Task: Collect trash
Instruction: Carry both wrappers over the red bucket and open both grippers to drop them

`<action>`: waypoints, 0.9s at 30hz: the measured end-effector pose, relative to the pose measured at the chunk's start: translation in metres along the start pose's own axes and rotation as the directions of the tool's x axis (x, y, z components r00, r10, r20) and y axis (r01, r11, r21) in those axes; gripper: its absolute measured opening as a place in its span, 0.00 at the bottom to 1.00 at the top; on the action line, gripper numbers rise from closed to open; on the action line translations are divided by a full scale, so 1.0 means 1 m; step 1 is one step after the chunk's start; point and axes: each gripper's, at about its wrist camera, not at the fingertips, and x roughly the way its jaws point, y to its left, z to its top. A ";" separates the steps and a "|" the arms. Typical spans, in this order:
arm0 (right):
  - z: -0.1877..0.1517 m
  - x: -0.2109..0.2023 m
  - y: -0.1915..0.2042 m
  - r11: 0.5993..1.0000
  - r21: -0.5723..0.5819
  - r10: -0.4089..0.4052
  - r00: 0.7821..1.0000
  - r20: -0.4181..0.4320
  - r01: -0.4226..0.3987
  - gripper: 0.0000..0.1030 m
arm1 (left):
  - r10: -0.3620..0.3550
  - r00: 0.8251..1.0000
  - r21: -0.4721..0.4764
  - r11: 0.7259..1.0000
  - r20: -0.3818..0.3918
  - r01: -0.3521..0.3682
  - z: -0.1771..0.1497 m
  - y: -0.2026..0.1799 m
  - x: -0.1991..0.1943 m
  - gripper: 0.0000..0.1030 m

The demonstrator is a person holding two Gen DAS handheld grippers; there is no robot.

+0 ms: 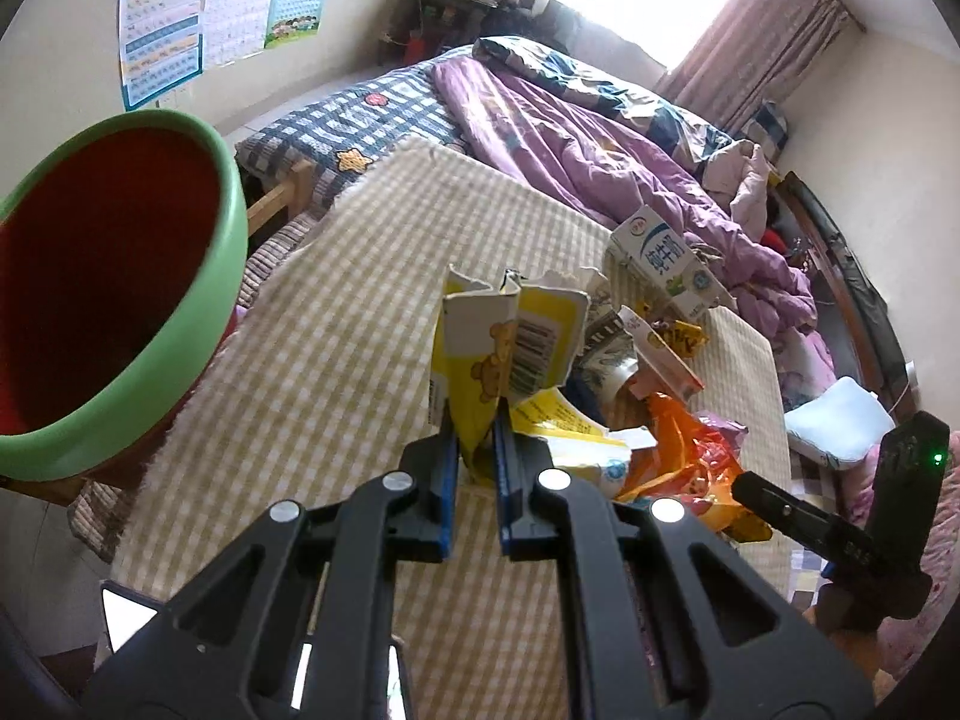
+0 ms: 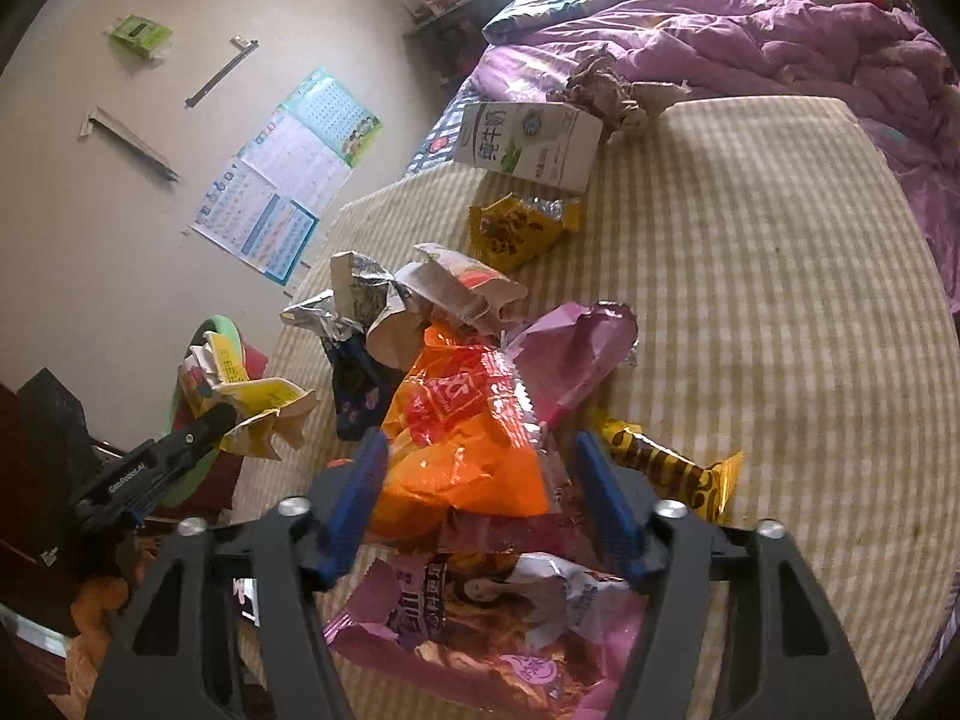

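Note:
My left gripper [image 1: 474,426] is shut on a torn yellow carton [image 1: 510,336] with a bear print and a barcode, held upright above the checked cloth [image 1: 336,312]. A red bin with a green rim [image 1: 228,240] stands to its left. In the right wrist view the left gripper [image 2: 222,420] holds the same carton [image 2: 258,402] in front of the bin [image 2: 222,324]. My right gripper [image 2: 480,441] stands open astride an orange wrapper [image 2: 456,396] in the trash pile; its right pad is clear of the wrapper. A purple snack bag [image 2: 480,606] lies under the fingers.
More trash lies on the cloth: a white milk carton [image 2: 528,144], a pink wrapper [image 2: 576,354], yellow-brown wrappers [image 2: 522,228], silver foil [image 2: 354,300] and crumpled brown paper [image 2: 606,90]. A bed with a purple quilt [image 1: 600,138] lies behind. Posters [image 1: 162,42] hang on the wall.

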 end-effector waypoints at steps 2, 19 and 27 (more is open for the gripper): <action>-0.001 0.000 0.001 1.000 0.003 0.000 1.000 -0.001 0.000 0.37 | 0.002 1.000 0.000 1.000 0.003 -0.002 0.000 0.002 -0.001 0.09; 0.009 -0.042 0.074 0.990 -0.115 0.094 0.987 0.134 -0.079 0.11 | -0.029 0.995 0.028 0.999 0.097 0.027 0.016 0.018 -0.037 0.09; 0.016 -0.026 0.127 0.977 -0.182 0.134 0.982 0.135 -0.109 0.11 | 0.025 0.984 -0.008 1.000 0.175 -0.024 0.031 0.061 -0.072 0.09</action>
